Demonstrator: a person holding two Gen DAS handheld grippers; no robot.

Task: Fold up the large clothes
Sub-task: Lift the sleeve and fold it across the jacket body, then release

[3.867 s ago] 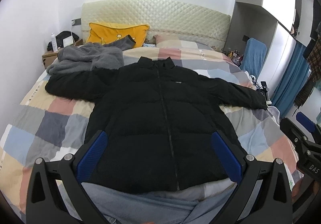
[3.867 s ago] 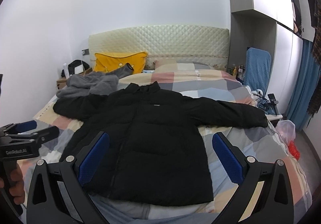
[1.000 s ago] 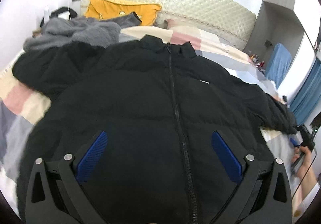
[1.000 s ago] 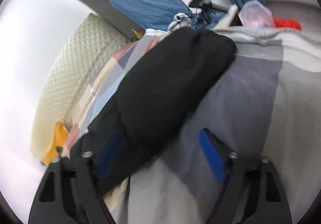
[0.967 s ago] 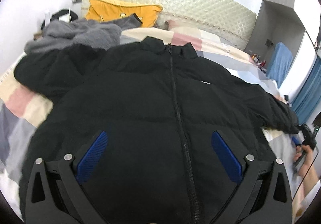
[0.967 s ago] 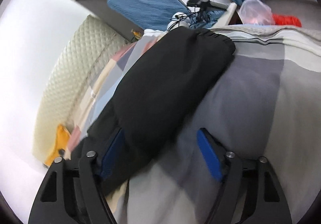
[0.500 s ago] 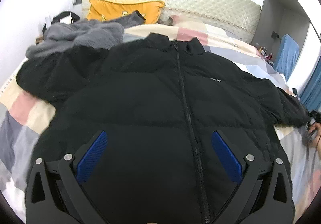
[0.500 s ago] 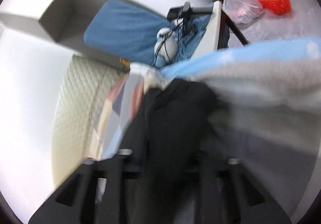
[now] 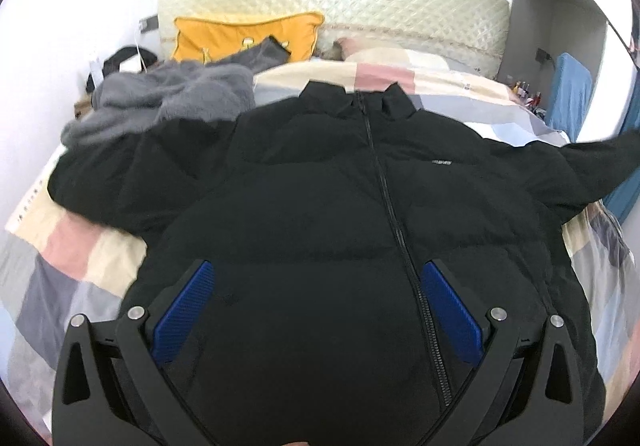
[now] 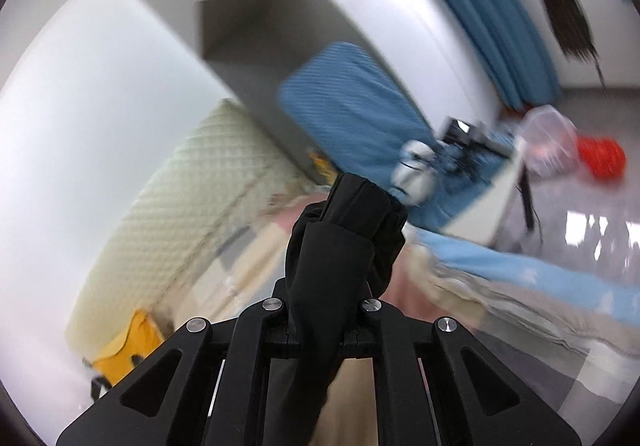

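Note:
A black puffer jacket (image 9: 340,206) lies zipped and face up on the patchwork bedspread (image 9: 72,258). My left gripper (image 9: 316,302) hovers open above its lower front, blue pads wide apart, nothing between them. The jacket's right sleeve (image 9: 592,162) is lifted off the bed toward the right edge of the left wrist view. In the right wrist view my right gripper (image 10: 326,310) is shut on the bunched cuff of that sleeve (image 10: 344,238), which sticks up between the fingers. The left sleeve (image 9: 120,174) lies on the bed.
A grey fleece garment (image 9: 168,98) and a yellow pillow (image 9: 244,34) sit near the quilted headboard (image 9: 400,2). A blue-covered chair (image 10: 352,102), a cluttered side table (image 10: 480,150), a clear bag (image 10: 548,142) and a red object (image 10: 600,158) stand on the floor right of the bed.
My right gripper closed on the sleeve cuff and lifted it well off the bed. In the left wrist view the right sleeve now rises from the bedspread. The left gripper stays open.

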